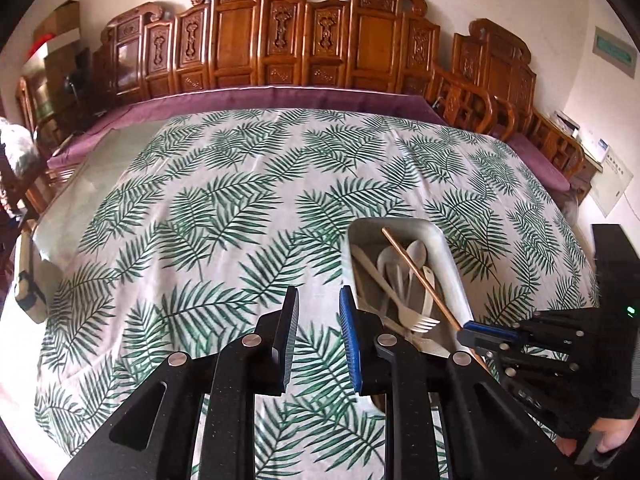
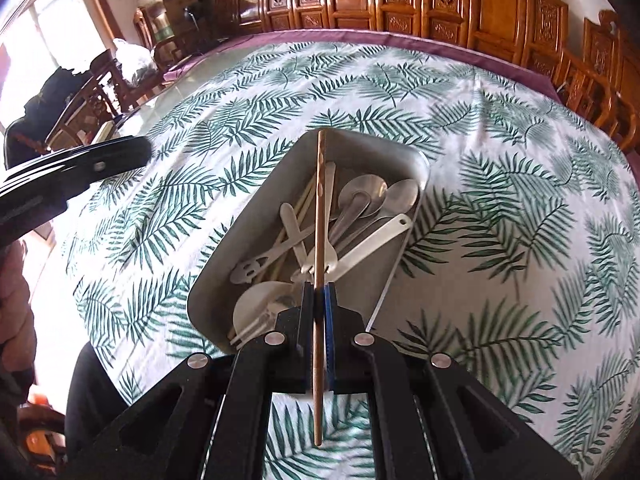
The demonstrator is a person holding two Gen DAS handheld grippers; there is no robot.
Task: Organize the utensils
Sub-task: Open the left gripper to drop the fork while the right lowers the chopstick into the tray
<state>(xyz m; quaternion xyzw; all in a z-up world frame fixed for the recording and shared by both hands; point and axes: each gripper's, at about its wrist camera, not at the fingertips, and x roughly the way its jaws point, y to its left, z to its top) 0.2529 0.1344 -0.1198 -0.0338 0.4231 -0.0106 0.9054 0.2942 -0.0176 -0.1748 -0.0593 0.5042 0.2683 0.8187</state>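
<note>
Left gripper (image 1: 319, 308): empty, jaws a little apart with only leaf-print tablecloth (image 1: 208, 208) between them; it hovers just left of the metal tray (image 1: 448, 256), clear of the rim.
Tray: the landmark, lying on the cloth and heaped with white plastic spoons, a white fork (image 1: 416, 320), steel spoons (image 2: 384, 196) and pale chopsticks, all loosely crossed.
Chopstick (image 2: 320, 208): brown wood, pinched near its lower end and slanting out over the tray's contents, its far tip above the tray's back rim.
Right gripper (image 2: 319, 292): jaws pressed together on that chopstick, over the tray's near end.
Step in hand: apparently adding one chopstick to the tray or lifting one out; which cannot be told.
Next move: likely to call for keeping the stick level and clear of the heap.
</note>
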